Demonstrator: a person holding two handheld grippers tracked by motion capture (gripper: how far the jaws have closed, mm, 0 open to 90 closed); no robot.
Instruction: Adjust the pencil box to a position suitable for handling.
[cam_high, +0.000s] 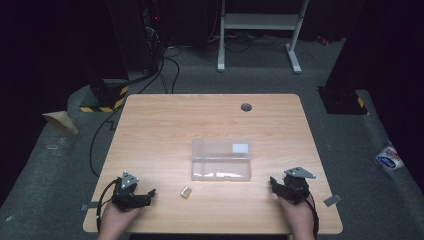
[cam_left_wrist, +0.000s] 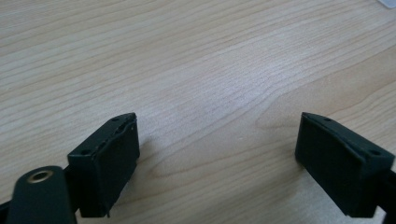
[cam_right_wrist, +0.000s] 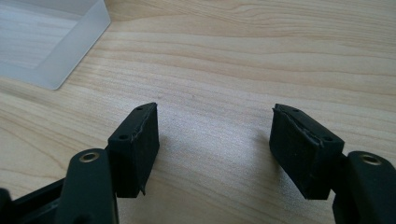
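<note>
The left gripper (cam_high: 148, 194) at lower left and the right gripper (cam_high: 274, 182) at lower right both gape empty over the table (cam_high: 165, 125), flanking the clear plastic box (cam_high: 221, 160) at centre and the small tan block (cam_high: 186, 191) below it.

My grippers, left (cam_high: 148, 192) and right (cam_high: 274, 183): black jaws, grey plates on top. Table (cam_high: 165, 125): pale wood, wavy brown grain, dark round hole (cam_high: 246, 107) near far edge. Box (cam_high: 221, 159): clear plastic, white label at one corner. Small block (cam_high: 186, 192): tan. Floor (cam_high: 350, 140): grey carpet. Yellow-black hazard stripes on base (cam_high: 102, 102) beyond table.
</note>
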